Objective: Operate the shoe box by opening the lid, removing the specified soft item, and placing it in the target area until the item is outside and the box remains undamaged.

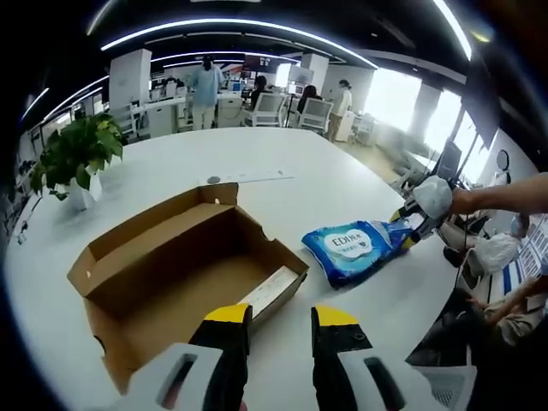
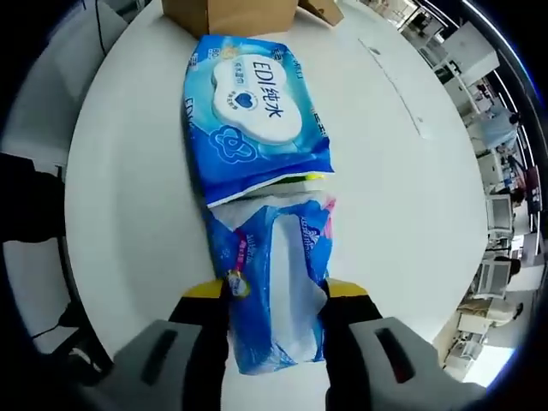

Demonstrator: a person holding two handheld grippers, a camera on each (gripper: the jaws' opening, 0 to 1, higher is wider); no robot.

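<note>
An open brown cardboard shoe box (image 1: 184, 261) lies on the white round table (image 1: 282, 184), its inside bare. Right of it rests a blue wet-wipes pack (image 1: 358, 248), outside the box. The right gripper (image 1: 409, 229), held by a person's hand, pinches the pack's right end. In the right gripper view the blue pack (image 2: 255, 111) lies flat on the table and my right gripper (image 2: 276, 291) is shut on its crumpled near end. The box's edge (image 2: 231, 13) shows beyond it. My left gripper (image 1: 281, 318) hovers open at the box's near right corner, holding nothing.
A potted green plant (image 1: 77, 158) stands at the table's far left. Desks, chairs and several people (image 1: 204, 90) fill the office behind. The table's edge (image 1: 432, 295) curves close on the right, with seated people beyond it.
</note>
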